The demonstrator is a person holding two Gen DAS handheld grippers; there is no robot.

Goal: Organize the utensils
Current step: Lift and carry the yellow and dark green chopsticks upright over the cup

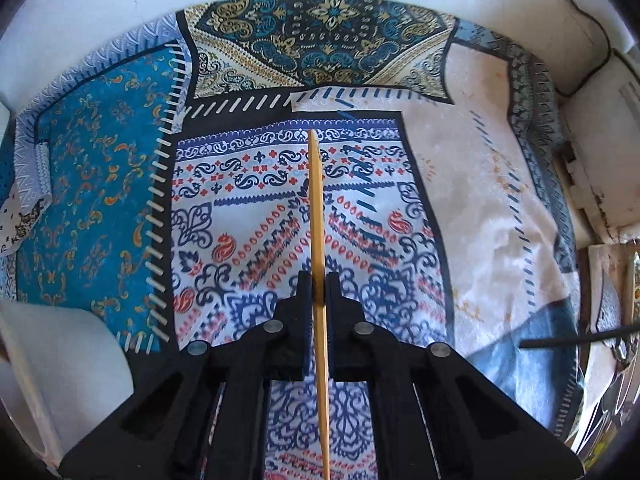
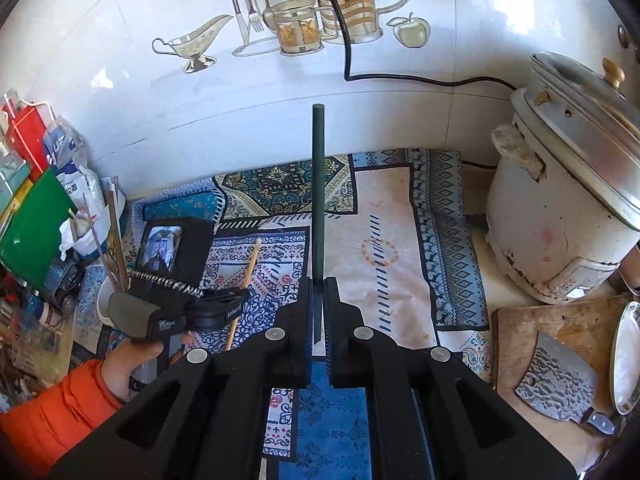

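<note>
A pale bamboo chopstick (image 1: 316,200) runs straight out between the jaws of my left gripper (image 1: 319,280), which is shut on it, low over the patterned cloth (image 1: 248,208). In the right wrist view the same chopstick (image 2: 250,268) slants up from the left gripper (image 2: 224,306), held by a hand in an orange sleeve. My right gripper (image 2: 319,284) is shut on a dark green chopstick (image 2: 319,180) that points up toward the tiled wall. Its tip also shows in the left wrist view (image 1: 576,336). A white holder cup (image 2: 105,304) with several sticks stands at the left.
A white rice cooker (image 2: 560,208) stands at the right, its black cord trailing along the wall. In front of it a wooden board (image 2: 532,332) carries a cleaver (image 2: 556,388), beside a plate (image 2: 628,356). Boxes and bags crowd the left edge.
</note>
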